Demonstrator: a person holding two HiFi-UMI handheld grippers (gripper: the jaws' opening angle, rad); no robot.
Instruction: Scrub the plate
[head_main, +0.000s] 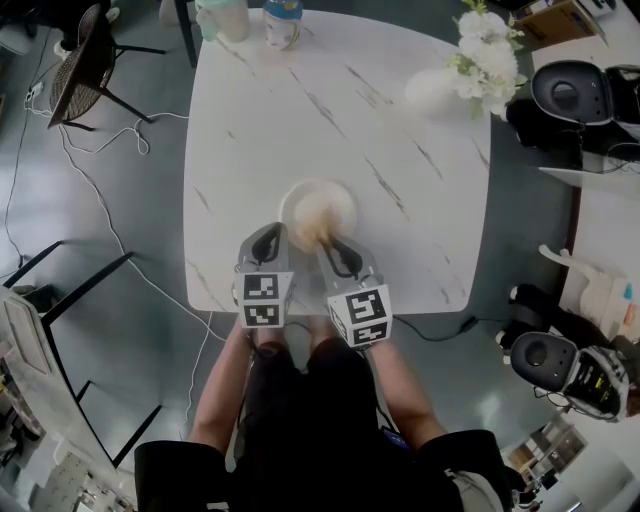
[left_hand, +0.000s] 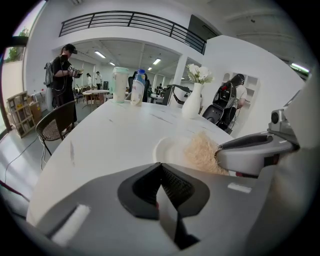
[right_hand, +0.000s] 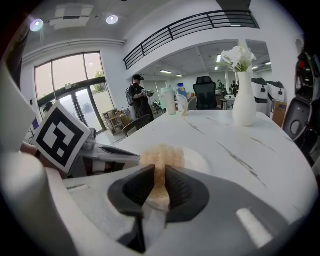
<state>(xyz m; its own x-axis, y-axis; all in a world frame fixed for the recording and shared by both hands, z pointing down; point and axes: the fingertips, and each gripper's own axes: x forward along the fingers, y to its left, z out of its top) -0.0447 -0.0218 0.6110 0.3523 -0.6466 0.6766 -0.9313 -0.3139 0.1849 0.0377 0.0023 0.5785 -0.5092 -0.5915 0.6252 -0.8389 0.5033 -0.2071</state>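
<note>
A white plate (head_main: 299, 200) sits near the front edge of the white marble table (head_main: 400, 150). A tan fibrous scrubber (head_main: 321, 216) rests on the plate, with my right gripper (head_main: 331, 246) shut on it. In the right gripper view the scrubber (right_hand: 160, 156) fills the narrow gap between the jaws of the right gripper (right_hand: 160, 176), over the plate (right_hand: 201, 162). My left gripper (head_main: 271, 233) lies just left of the plate, jaws shut. In the left gripper view the left gripper (left_hand: 159, 171) holds nothing I can see; plate (left_hand: 167, 149) and scrubber (left_hand: 200, 152) lie just ahead.
A white vase of flowers (head_main: 478, 62) stands at the table's far right. A cup (head_main: 229, 18) and a bottle (head_main: 283, 22) stand at the far edge. A chair (head_main: 85, 62) and cables are on the floor to the left. A person (left_hand: 62, 75) stands far behind.
</note>
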